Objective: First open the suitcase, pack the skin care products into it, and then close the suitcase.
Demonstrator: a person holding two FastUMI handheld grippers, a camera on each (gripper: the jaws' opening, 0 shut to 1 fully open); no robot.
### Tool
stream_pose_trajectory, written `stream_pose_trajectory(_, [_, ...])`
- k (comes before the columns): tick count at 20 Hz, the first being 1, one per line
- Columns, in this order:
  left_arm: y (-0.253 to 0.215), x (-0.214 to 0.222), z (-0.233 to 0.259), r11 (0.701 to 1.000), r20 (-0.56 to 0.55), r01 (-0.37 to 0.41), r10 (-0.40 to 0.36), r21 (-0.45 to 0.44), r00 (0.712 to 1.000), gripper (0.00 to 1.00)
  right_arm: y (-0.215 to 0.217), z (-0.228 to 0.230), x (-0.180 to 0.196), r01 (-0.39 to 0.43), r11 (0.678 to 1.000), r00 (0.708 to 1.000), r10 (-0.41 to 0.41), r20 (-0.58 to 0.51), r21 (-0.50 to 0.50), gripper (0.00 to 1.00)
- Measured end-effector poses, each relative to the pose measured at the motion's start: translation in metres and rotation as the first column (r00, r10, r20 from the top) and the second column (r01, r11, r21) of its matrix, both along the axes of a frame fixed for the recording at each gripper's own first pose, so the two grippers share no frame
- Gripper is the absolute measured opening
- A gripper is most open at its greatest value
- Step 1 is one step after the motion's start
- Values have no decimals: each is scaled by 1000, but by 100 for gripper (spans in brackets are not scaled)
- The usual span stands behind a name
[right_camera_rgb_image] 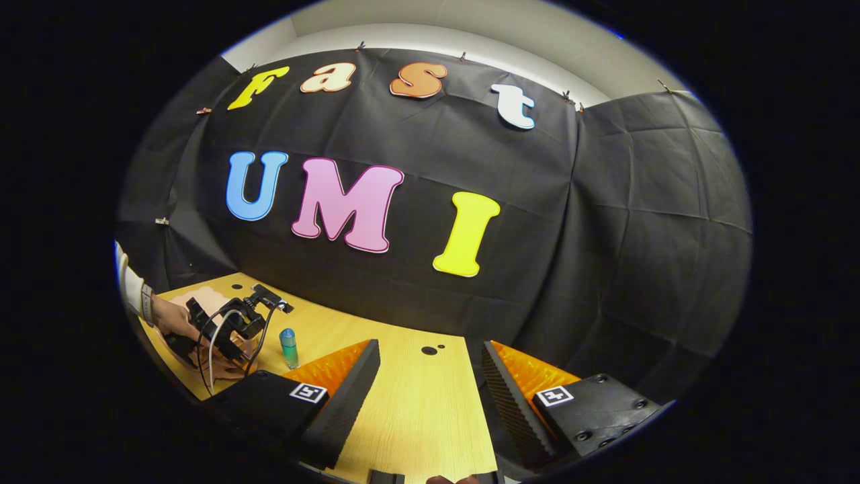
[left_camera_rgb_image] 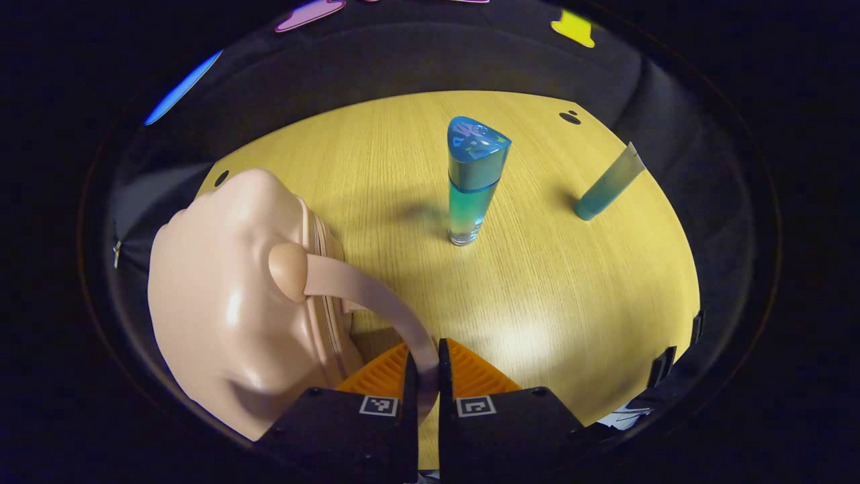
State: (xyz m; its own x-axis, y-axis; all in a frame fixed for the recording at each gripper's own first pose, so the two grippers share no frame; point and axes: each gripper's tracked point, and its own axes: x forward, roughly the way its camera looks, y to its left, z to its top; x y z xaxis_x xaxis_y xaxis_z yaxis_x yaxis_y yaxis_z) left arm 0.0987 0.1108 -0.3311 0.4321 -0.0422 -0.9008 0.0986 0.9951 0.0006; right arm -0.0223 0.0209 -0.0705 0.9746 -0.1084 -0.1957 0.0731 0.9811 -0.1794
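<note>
While left tongs (left_camera_rgb_image: pixel 423 366) pinch smooth curved handle (left_camera_rgb_image: pixel 376 296), glossy suitcase (left_camera_rgb_image: pixel 228 316)

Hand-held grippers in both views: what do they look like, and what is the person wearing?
Each hand-held gripper, left and right, has two wedge-shaped ribbed fingers on black blocks, each block carrying a small square black-and-white marker. Seen from afar in the right gripper view, the left unit is black with looping cables. The person's wrist shows a white sleeve and a wristband.
</note>
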Motion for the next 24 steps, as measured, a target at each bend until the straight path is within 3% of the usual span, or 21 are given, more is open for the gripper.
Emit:
stream_pose_trajectory(3, [-1,-8,22,999,-17,21,-22,-39,1000,14,7,3,0,-7,1000,1000,7,6,-16,96])
stream_pose_trajectory(6, [-2,-22,56,992,-12,113,-114,-50,993,10,16,6,3,-12,1000,1000,12,11,-10,96])
stream_pose_trajectory(10, [14,-35,134,982,60,113,-105,-151,993,12,37,11,8,-45,999,999,45,25,-7,96])
stream_pose_trajectory(12, [64,-43,200,976,138,70,-41,-208,990,12,59,15,14,-81,997,996,81,41,-3,96])
stream_pose_trajectory(17, [178,-47,267,951,248,-46,126,-304,960,12,104,24,29,-140,990,988,138,63,15,96])
stream_pose_trajectory(22, [322,-55,277,961,310,-180,240,-211,920,10,151,20,41,-176,984,984,175,44,32,96])
stream_pose_trajectory(24, [389,-54,260,948,314,-258,306,-187,899,10,167,19,43,-177,983,984,175,37,53,96])
